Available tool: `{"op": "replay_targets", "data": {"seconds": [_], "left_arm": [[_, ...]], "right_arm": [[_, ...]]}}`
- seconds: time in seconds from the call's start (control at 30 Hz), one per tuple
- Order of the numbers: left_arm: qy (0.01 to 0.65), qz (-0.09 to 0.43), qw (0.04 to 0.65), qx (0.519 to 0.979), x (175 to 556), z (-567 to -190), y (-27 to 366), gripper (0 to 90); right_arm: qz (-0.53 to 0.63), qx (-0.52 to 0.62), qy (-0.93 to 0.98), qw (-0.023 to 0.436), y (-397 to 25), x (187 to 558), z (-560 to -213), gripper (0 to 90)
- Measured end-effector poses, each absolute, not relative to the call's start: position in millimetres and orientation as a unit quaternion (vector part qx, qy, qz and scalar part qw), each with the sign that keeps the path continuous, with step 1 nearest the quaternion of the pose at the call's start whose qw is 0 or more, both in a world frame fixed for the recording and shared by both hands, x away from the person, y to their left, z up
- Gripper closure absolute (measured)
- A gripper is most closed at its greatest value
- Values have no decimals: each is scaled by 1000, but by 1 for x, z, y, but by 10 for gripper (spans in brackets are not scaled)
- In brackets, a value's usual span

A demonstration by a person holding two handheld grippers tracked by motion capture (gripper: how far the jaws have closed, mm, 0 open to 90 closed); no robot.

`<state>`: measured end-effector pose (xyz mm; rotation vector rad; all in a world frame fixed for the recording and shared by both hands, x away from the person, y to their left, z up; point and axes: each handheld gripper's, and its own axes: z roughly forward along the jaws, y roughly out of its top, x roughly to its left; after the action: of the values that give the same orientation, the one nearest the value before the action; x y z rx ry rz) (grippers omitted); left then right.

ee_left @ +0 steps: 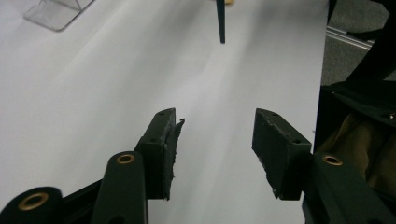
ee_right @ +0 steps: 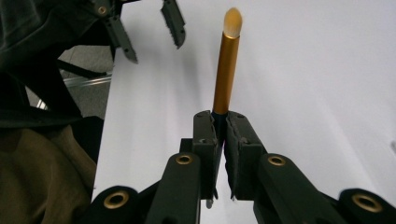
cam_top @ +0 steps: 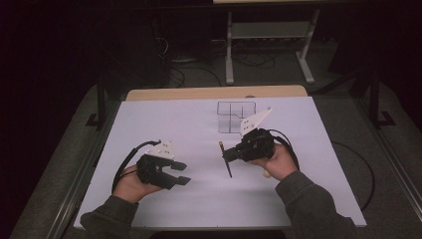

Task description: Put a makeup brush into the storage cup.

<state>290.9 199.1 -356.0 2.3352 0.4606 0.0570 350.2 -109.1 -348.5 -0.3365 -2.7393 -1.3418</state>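
Nearest the camera, at the left, my left gripper [cam_top: 180,173] rests low over the white table [cam_top: 149,124] with its jaws standing wide apart and nothing between them. I judge it idle, kept clear so the other hand has room to work. In the left gripper view its fingertips [ee_left: 163,140] frame bare tabletop, with the dark pointed end of the brush showing at the far edge.

Moving right, my right gripper [cam_top: 228,154] is clamped on a slim brush [cam_top: 225,160], gripped about mid-shaft. In the right gripper view the brush [ee_right: 227,70] rises from between the closed jaws: a gold ferrule tipped by a pale rounded head. In the high view the brush looks lifted off the surface, crosswise to the jaws, one end pointing far and one near.

Just beyond the right gripper stands a clear compartmented organizer [cam_top: 235,116], apparently empty. I judge it the likely destination, which would explain the mid-shaft hold: either end is free for lowering in.
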Motion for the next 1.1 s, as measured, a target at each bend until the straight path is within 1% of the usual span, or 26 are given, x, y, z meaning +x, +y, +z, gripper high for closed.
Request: {"op": "replay_targets", "data": {"seconds": [0.23,0.37,0.53,0.67,0.7,0.77,1.1], "left_arm": [[198,38,374,905,286,-365,205,458],[209,39,372,904,285,-370,209,442],[213,40,366,905,285,-379,216,447],[219,44,368,902,284,-383,221,438],[220,38,380,898,284,-383,223,424],[222,38,383,896,284,-384,224,418],[224,42,374,899,283,-390,226,403]], "right_arm": [[-441,-114,-889,43,-113,361,-342,824],[-438,-117,-890,45,-114,367,-339,823],[-445,-122,-886,50,-115,372,-334,824],[-444,-125,-886,47,-115,378,-330,823],[-446,-125,-885,46,-116,381,-327,824],[-446,-128,-885,45,-117,382,-325,824],[-446,-133,-884,37,-119,396,-313,824]]}}
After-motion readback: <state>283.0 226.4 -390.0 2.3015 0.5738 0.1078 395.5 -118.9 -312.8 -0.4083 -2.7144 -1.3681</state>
